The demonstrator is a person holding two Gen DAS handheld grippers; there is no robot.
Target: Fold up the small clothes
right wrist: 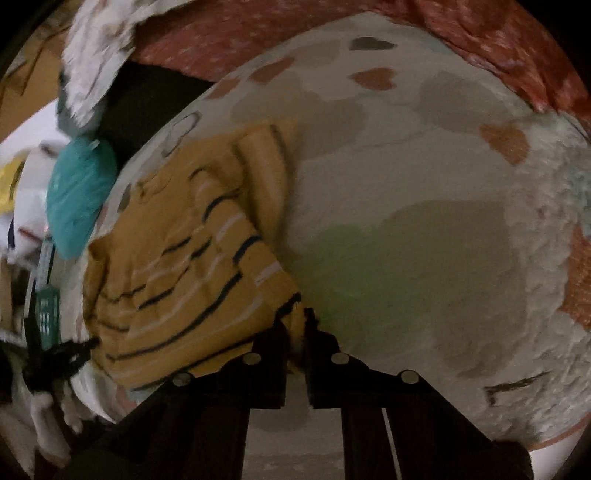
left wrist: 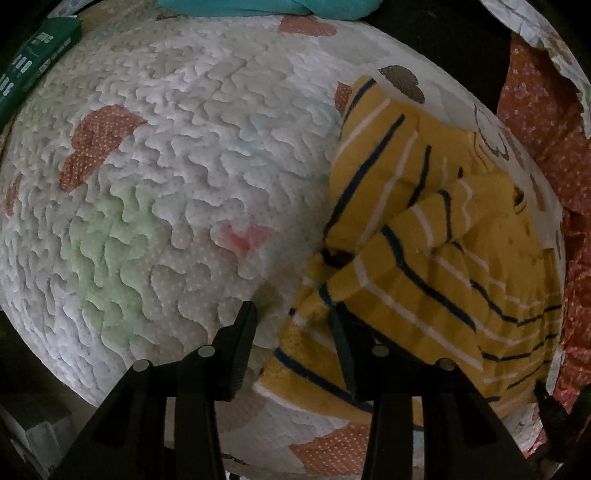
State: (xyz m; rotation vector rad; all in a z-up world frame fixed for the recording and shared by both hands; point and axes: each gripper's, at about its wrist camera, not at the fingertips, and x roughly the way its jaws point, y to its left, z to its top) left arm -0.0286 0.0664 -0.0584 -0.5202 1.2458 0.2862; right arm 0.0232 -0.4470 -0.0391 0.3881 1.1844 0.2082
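Observation:
A small yellow garment with navy and white stripes (left wrist: 424,258) lies bunched on a white quilted mat (left wrist: 184,155), at the right of the left wrist view. My left gripper (left wrist: 295,317) is open, its right finger (left wrist: 341,343) on the garment's near edge and its left finger (left wrist: 243,332) on the bare mat. In the right wrist view the same garment (right wrist: 184,266) lies left of centre on the mat (right wrist: 406,221). My right gripper (right wrist: 297,332) is shut on a corner of the garment.
A teal cloth (left wrist: 266,7) lies at the mat's far edge; it also shows in the right wrist view (right wrist: 77,195). A green box (left wrist: 33,62) sits at the left. A red patterned fabric (left wrist: 543,129) borders the mat on the right.

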